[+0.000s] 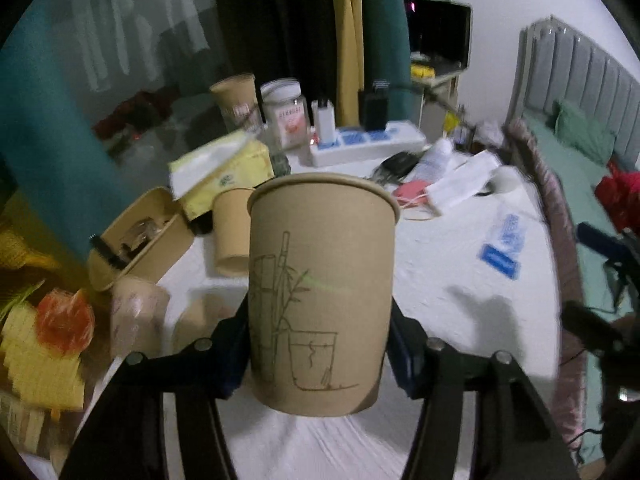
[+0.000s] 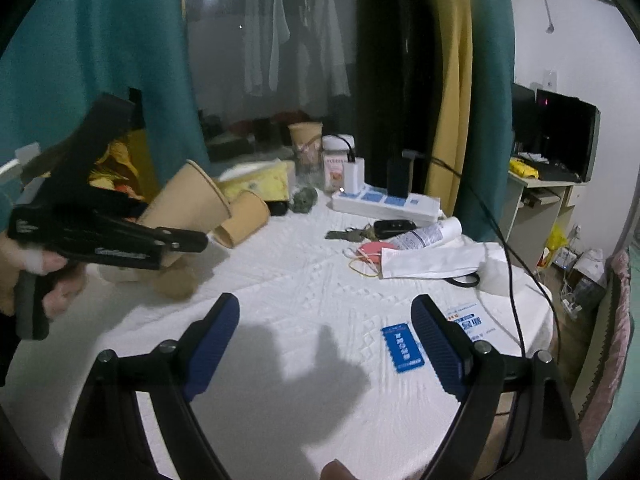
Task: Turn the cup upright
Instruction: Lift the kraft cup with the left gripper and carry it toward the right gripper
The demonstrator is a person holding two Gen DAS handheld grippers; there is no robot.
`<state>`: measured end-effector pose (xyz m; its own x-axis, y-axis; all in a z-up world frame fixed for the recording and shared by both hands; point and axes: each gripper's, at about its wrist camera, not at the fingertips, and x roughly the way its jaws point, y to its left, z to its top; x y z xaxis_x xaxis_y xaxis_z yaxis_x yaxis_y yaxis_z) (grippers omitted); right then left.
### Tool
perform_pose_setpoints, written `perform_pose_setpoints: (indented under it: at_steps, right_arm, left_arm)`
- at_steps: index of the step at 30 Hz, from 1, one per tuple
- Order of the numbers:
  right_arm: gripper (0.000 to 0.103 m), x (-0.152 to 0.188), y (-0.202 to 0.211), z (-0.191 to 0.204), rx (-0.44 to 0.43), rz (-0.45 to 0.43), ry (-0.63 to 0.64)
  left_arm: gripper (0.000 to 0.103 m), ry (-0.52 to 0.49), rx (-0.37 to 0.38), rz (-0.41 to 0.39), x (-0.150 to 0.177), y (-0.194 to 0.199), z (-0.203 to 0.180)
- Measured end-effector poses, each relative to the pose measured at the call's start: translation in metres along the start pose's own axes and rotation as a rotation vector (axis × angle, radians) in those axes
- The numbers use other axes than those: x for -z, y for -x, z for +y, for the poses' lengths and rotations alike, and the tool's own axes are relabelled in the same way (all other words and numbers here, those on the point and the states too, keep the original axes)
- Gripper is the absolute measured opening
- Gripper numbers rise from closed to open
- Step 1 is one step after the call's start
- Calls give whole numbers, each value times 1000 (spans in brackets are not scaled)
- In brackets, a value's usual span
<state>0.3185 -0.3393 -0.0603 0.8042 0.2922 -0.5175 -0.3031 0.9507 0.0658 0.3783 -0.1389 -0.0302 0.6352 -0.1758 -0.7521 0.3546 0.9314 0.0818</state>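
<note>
A brown paper cup (image 1: 320,292) with a bamboo drawing fills the middle of the left wrist view, rim at the top, lifted off the white tablecloth (image 1: 440,280). My left gripper (image 1: 318,320) is shut on its lower wall from both sides. From the right wrist view the same cup (image 2: 188,200) is tilted, mouth up and to the right, in the left gripper (image 2: 180,240). A second paper cup (image 1: 234,232) (image 2: 244,220) lies on its side just behind. My right gripper (image 2: 326,320) hangs open over bare cloth, nothing between its blue pads (image 2: 212,336).
A yellow tissue box (image 1: 224,168), a jar (image 1: 286,114), a tall cup (image 1: 236,100) and a power strip (image 1: 368,144) line the back. Keys, a tube (image 2: 428,234), a mask and blue cards (image 2: 402,348) lie to the right. A bed (image 1: 580,160) borders the table.
</note>
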Motion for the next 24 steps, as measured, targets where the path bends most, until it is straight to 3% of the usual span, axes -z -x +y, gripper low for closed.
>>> perform_pose_setpoints:
  at_steps: [5,12,18,24]
  right_arm:
    - [86,21,36,31,-63,13,4]
    - [86,67,63,70,-152,91,-10]
    - [86,93,63,90,-196,159,-11]
    - [86,101,70,107,-219,177,21]
  left_arm:
    - [58,120,30,-19,49,64,-4]
    - [58,499,83,37,173,124,14]
    - [58,792,62,75,255,134,23]
    - [58,876,52,95,280,123,23]
